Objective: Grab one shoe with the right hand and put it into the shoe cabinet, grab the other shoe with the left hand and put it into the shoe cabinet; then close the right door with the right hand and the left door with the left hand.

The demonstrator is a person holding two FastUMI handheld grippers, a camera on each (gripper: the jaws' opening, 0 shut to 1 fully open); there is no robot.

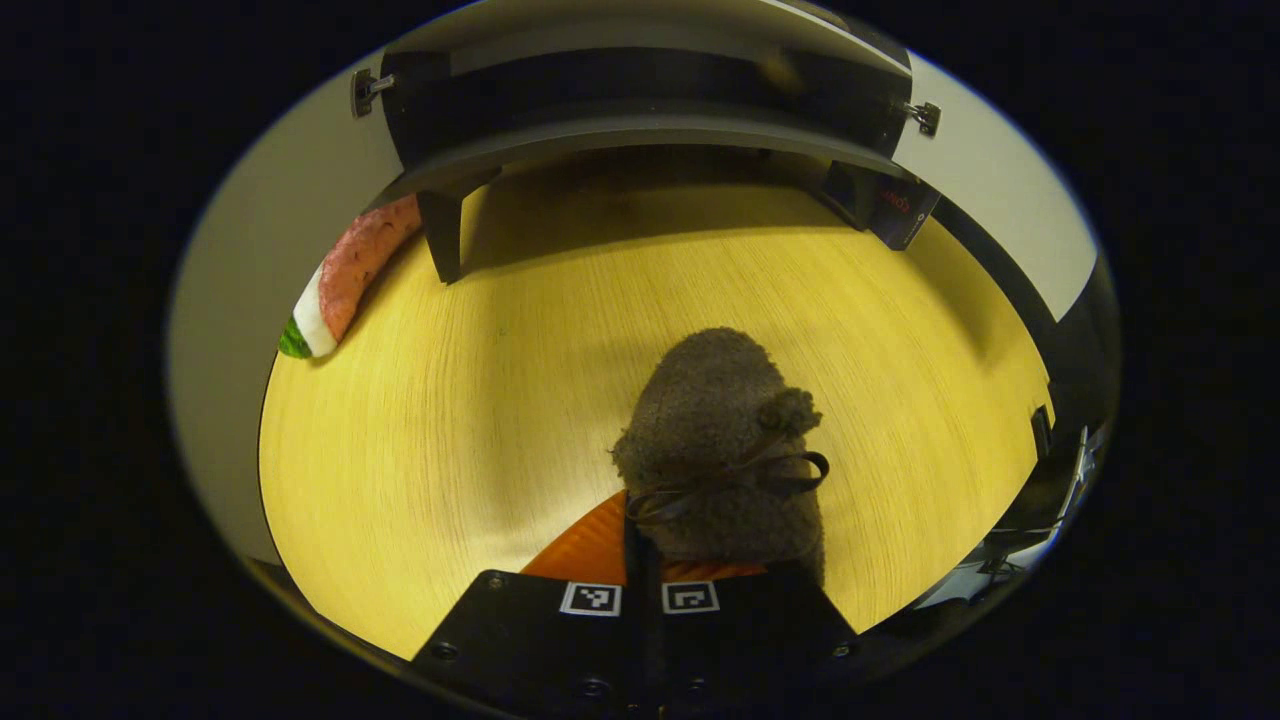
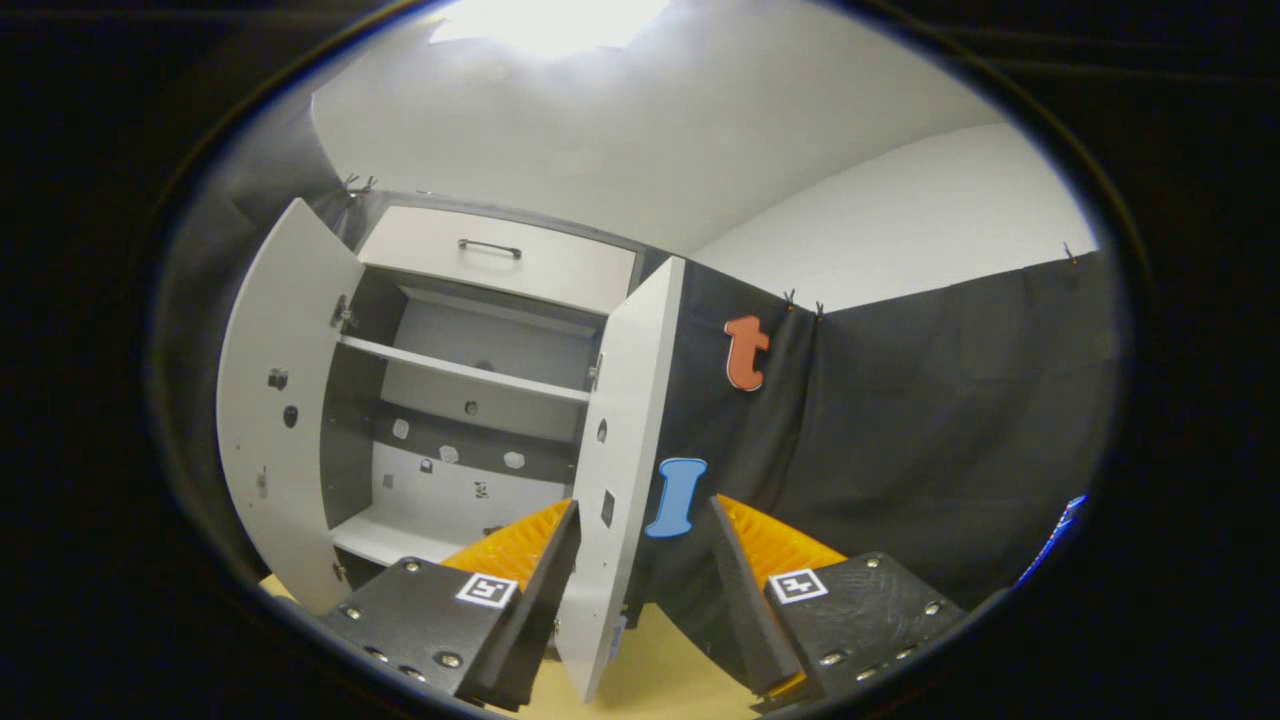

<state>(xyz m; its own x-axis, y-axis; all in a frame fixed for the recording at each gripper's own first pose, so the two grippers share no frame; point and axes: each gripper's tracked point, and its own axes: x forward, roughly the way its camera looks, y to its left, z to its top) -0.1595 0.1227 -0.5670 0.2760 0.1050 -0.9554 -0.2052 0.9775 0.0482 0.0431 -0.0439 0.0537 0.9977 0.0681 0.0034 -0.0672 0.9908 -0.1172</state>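
The left gripper (image 1: pixel 640 560) has its fingers drawn close together on the near end of a brown fleecy slipper (image 1: pixel 725 450) with a dark bow. Whether both pads truly press it cannot be told, since the slipper hides the tips. The slipper's long axis runs straight ahead along the fingers, toe toward the shoe cabinet (image 1: pixel 640 130), whose base lies across the far edge of the wooden floor (image 1: pixel 450 420), well apart from the toe.

The right gripper (image 2: pixel 640 570) is spread wide and empty, its fingers straddling the edge of the open right door (image 2: pixel 625 450); the left door (image 2: pixel 275 400) is also open.
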